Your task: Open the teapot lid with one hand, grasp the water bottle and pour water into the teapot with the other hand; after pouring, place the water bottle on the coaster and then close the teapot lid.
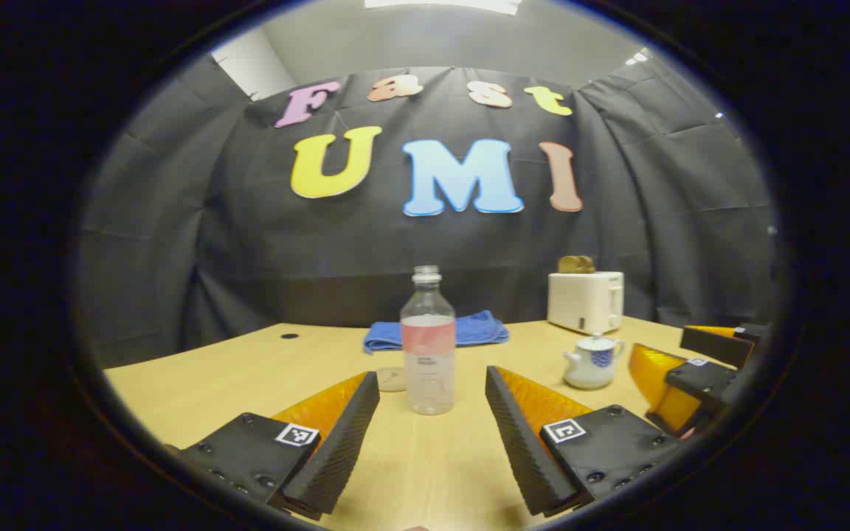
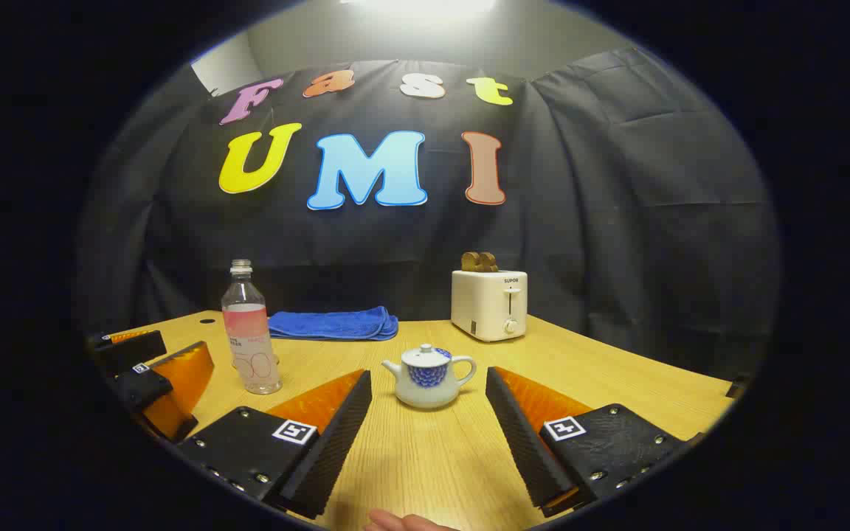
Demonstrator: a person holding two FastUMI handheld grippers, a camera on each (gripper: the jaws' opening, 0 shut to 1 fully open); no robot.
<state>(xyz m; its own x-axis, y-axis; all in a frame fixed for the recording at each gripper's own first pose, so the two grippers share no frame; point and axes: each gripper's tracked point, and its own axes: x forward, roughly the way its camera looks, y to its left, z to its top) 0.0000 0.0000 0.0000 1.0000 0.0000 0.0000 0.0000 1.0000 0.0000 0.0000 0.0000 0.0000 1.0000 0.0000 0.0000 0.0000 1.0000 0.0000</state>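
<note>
Wooden tabletop: teapot lidded, dead ahead of spread, empty right gripper; bottle ahead of spread left gripper. Pinch lid knob squarely, lift straight up.

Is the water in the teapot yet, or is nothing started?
Nothing is done yet. The white teapot with a blue pattern has its lid on, and the clear plastic water bottle stands untouched on the wooden table. The left gripper and right gripper are open, holding nothing. Opening, pouring, setting down and closing all remain.
</note>
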